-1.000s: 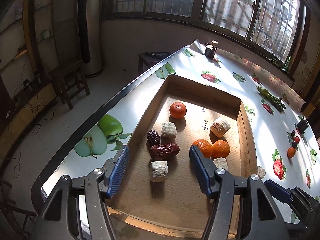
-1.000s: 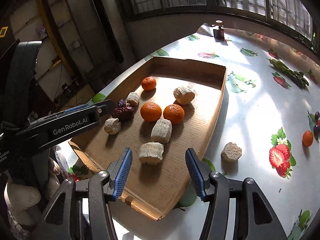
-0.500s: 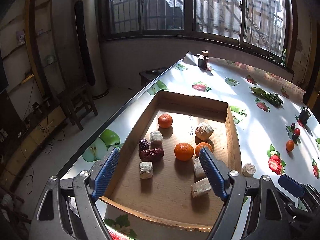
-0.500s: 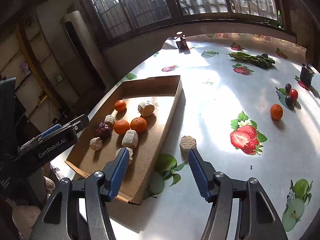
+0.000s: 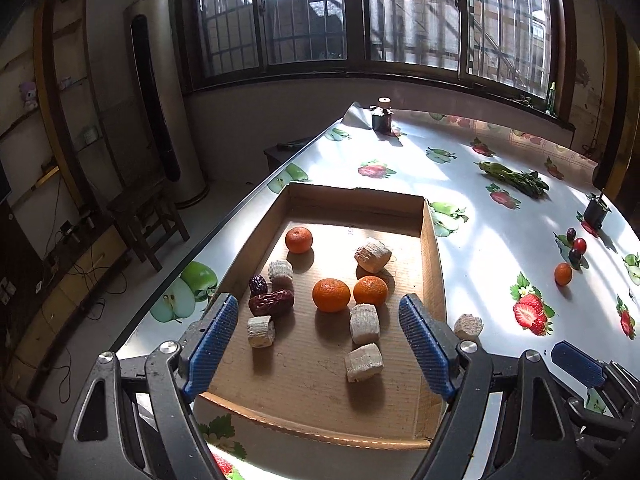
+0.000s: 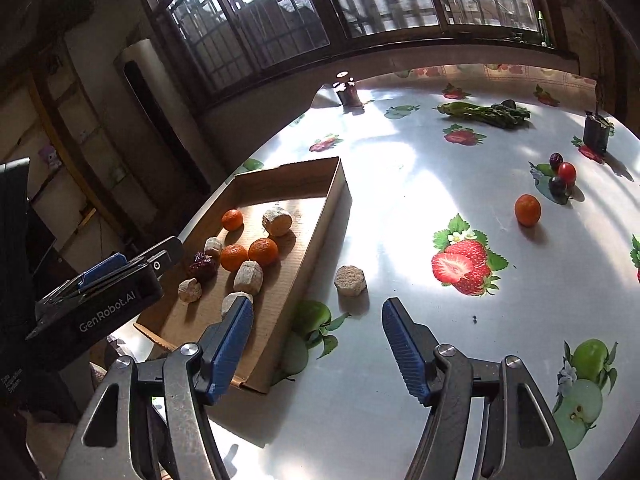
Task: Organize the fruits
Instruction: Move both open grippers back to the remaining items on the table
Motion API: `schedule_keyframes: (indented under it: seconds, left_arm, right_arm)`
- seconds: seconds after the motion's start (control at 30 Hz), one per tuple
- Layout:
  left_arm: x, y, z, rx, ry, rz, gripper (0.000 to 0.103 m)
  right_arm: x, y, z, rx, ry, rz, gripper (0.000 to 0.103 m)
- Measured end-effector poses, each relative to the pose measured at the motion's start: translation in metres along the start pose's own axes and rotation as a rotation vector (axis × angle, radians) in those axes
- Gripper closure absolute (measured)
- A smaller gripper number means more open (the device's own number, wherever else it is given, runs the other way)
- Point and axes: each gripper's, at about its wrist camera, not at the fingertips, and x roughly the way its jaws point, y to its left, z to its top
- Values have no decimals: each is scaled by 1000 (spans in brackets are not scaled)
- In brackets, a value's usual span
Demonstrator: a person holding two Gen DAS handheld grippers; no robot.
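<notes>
Most of the sorting looks done: the cardboard tray (image 5: 433, 264) on the tabletop (image 6: 400, 200) already holds three oranges, among them the middle orange (image 5: 331, 295), two dark dates (image 5: 271, 303) side by side near the left wall, and several pale cut cylinders such as the one nearest the front (image 5: 363, 362). What appears left, as a judgement from the layout, is the loose produce outside the tray: a pale stub (image 6: 350, 279) lying just beside the tray's right wall, a lone orange (image 6: 527, 210) well apart toward the far right, and a small cluster of dark and red round fruits (image 6: 562, 178) beyond it. The left gripper (image 5: 318, 346) hovers over the near end of the tray with its blue pads spread wide and nothing between them. The right gripper (image 6: 316, 346) hangs above the tabletop near the tray's front corner, likewise wide apart and empty, with the pale stub ahead of it. The left wrist view looks straight down into the tray and shows all of its contents, while the stub sits half hidden behind the right finger. The right wrist view shows the stub in full and the open stretch of tabletop out to the lone orange and a bundle of asparagus (image 6: 486, 113), plus the left gripper's body, but the nearest cylinder in the tray is partly covered by its own left finger.
</notes>
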Motion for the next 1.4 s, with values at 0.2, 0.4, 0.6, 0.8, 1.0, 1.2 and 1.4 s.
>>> schedule_keyframes:
  seconds: [0.2, 0.4, 0.6, 0.8, 1.0, 1.2, 1.4]
  left_arm:
    - [3, -7, -2, 12, 11, -10, 21]
    - [5, -8, -3, 8, 28, -33, 21]
    - [4, -9, 0, -7, 35, -87, 21]
    - [7, -42, -2, 60, 50, -184, 21]
    - [20, -87, -11, 159, 112, -323, 21]
    - [35, -113, -18, 220, 159, -395, 21]
    - [32, -72, -3, 154, 116, -297, 21]
  right_arm:
    - [0, -5, -3, 9, 7, 3, 31]
    - [-2, -16, -3, 24, 13, -5, 31]
    - [-15, -56, -2, 76, 18, -75, 31]
    - [-40, -113, 1, 129, 21, -206, 32]
    - [-51, -159, 12, 175, 49, -294, 32]
    - [-29, -177, 38, 192, 156, -256, 32]
    - [14, -120, 51, 15, 204, -67, 31]
